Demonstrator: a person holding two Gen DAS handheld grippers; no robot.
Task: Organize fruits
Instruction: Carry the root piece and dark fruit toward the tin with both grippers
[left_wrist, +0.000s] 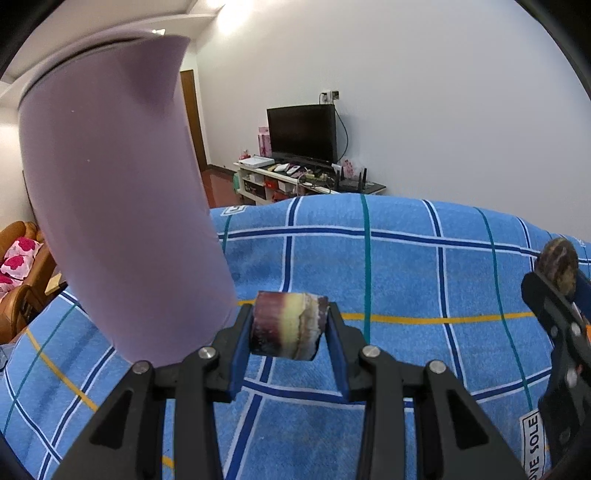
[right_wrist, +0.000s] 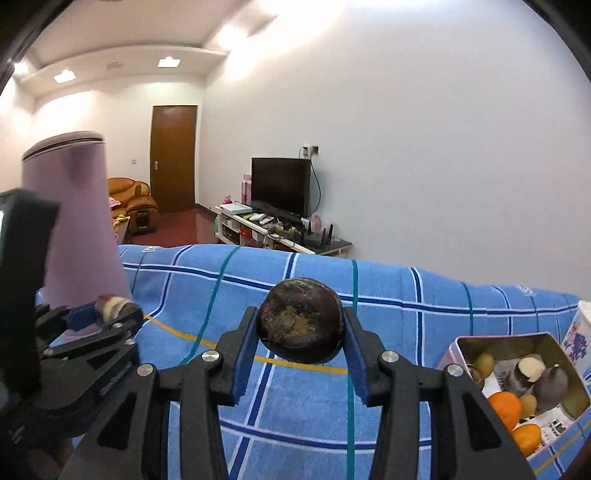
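you hold two claws above a bench draped in a blue plaid cloth (right_wrist: 306, 406), each already carrying a piece of fruit, so the step in hand looks like the carry between pick-up and drop-off. your left claw (left_wrist: 290, 325) is clamped on a short piece of sugarcane (left_wrist: 288, 325), a stubby cylinder with purple skin fading to a pale yellow band, its cut end ragged at the lower edge; it hangs clear of the cloth, just beside a tall lilac container (left_wrist: 110, 206) that rises on the left of that view. your right claw (right_wrist: 301, 325) grips a round dark brown fruit (right_wrist: 301, 321), possibly a water chestnut, with a rough, scuffed patch of lighter brown on its face; its blue pads press both sides and it too is off the cloth. low on the right of the right-wrist view sits an open pink tin (right_wrist: 458, 345) holding oranges (right_wrist: 504, 406) and other mixed pieces, some pale, some dark. which receptacle each fruit belongs in is not shown; judging by position, the next move calls for bringing each claw over an open rim, lowering, then releasing. the lilac container's mouth is high, so the left claw would need to rise first.
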